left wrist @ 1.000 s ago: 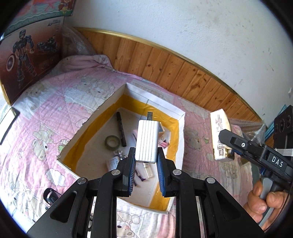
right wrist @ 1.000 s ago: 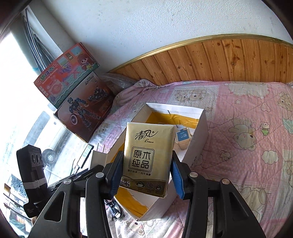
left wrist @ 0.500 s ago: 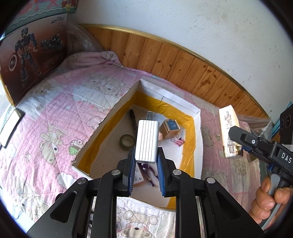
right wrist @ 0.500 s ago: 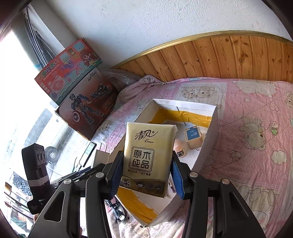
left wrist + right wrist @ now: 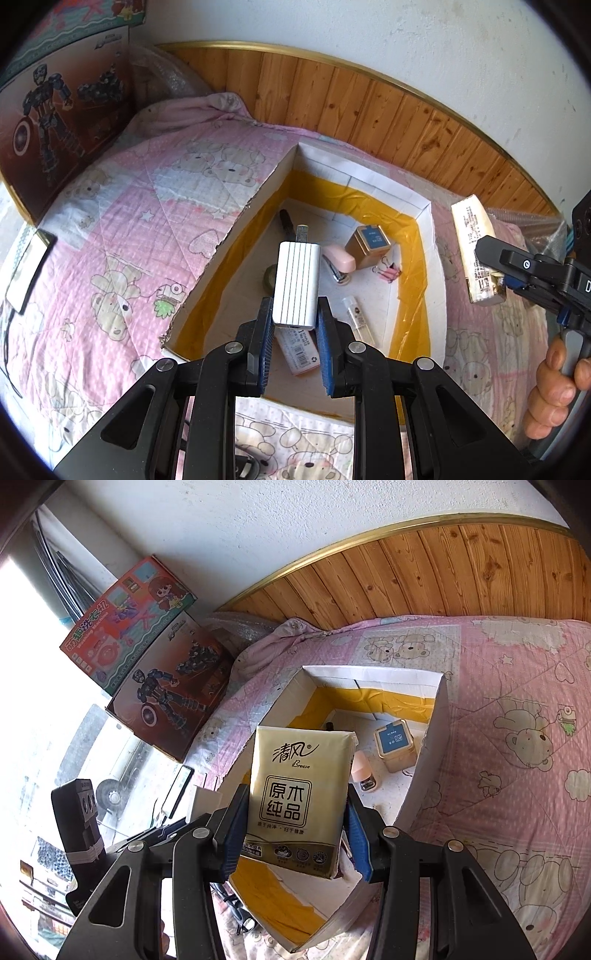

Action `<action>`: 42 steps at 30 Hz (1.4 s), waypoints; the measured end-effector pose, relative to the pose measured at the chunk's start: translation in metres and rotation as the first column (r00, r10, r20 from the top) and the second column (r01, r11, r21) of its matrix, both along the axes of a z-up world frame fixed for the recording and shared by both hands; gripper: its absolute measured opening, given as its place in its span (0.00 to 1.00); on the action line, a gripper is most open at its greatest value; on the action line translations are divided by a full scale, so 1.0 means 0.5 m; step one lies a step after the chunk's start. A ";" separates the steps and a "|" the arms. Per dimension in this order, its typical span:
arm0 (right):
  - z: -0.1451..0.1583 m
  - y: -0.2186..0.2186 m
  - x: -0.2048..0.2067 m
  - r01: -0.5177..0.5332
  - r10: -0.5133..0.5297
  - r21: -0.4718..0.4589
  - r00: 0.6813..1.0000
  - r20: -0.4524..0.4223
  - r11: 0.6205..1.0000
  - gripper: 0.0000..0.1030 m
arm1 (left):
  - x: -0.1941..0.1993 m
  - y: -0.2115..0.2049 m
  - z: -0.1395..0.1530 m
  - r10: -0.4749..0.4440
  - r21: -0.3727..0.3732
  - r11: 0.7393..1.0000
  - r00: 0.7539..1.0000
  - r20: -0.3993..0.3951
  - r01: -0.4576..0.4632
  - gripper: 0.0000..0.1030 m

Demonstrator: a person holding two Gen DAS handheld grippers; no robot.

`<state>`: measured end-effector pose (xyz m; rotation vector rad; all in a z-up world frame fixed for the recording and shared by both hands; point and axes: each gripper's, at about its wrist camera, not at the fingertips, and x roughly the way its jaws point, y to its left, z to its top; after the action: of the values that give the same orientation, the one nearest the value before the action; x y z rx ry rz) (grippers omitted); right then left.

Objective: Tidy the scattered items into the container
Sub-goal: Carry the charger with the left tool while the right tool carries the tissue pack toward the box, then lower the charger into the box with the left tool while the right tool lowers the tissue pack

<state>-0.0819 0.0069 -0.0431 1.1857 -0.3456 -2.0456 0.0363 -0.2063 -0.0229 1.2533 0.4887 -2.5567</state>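
Observation:
My left gripper point(image 5: 294, 334) is shut on a white ribbed power bank point(image 5: 296, 284) and holds it above the open white cardboard box point(image 5: 384, 186) with yellow tape inside. My right gripper point(image 5: 293, 832) is shut on a beige tissue pack point(image 5: 297, 801) above the box's near side point(image 5: 434, 734); the pack also shows in the left wrist view point(image 5: 476, 251). In the box lie a gold tin point(image 5: 371, 242), a pink stapler point(image 5: 338, 260), a black pen point(image 5: 286, 221), pink binder clips point(image 5: 389, 271), a small vial point(image 5: 356, 319) and a tape roll, partly hidden.
The box sits on a pink bear-print quilt point(image 5: 122, 229). A wooden headboard point(image 5: 369, 107) runs behind it. Toy boxes point(image 5: 159, 672) stand at the left edge. A phone point(image 5: 26, 273) lies on the far left of the bed.
Both grippers have moved closer over the box with their items still held. More of the box floor and its contents now show.

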 end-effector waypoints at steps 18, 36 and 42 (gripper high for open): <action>-0.026 -0.011 -0.023 0.049 -0.035 -0.106 0.990 0.138 0.993 0.48 | -0.002 0.003 -0.019 -0.033 -0.032 0.999 0.999 0.034 0.034 0.21; -0.038 -0.063 -0.083 0.106 -0.072 -0.130 0.968 0.241 0.986 0.48 | 0.002 -0.009 -0.035 -0.042 -0.019 0.999 0.998 0.056 0.043 0.21; -0.048 -0.077 -0.104 0.132 -0.086 -0.149 0.956 0.280 0.980 0.48 | -0.003 -0.006 -0.037 -0.056 -0.025 0.998 0.997 0.060 0.057 0.21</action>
<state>-0.1338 -0.0315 -0.0671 1.3714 -0.7163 -1.9025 0.0347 -0.2093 -0.0415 1.3482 0.4111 -2.5546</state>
